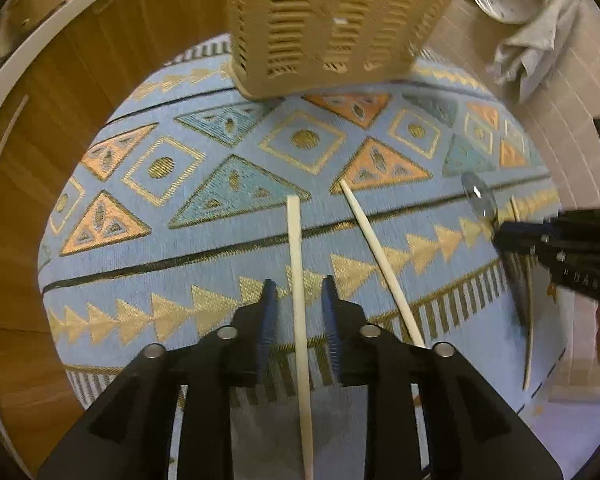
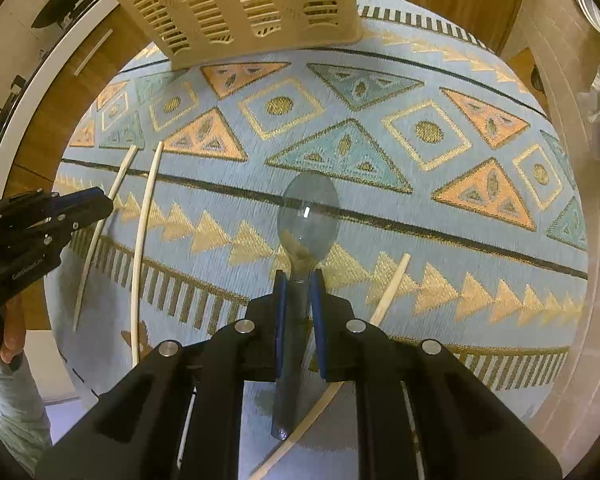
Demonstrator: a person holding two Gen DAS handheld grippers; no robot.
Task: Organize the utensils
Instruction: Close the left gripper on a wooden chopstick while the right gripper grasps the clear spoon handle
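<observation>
Spoon [image 2: 309,210]: clear plastic, light, slippery; right gripper [image 2: 299,280] clamps its neck. Chopstick [image 1: 296,264]: thin, stiff; left gripper [image 1: 299,286] straddles it, narrowly parted.

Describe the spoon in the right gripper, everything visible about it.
The spoon looks like translucent grey-blue plastic, with an oval bowl that catches a small glint of light and a straight, darker handle. The right gripper is shut on its neck just below the bowl, blue pads on either side; the handle runs back between the fingers toward the camera. The bowl points toward the cream slotted basket, over the patterned blue mat. Whether it touches the mat is unclear.
</observation>
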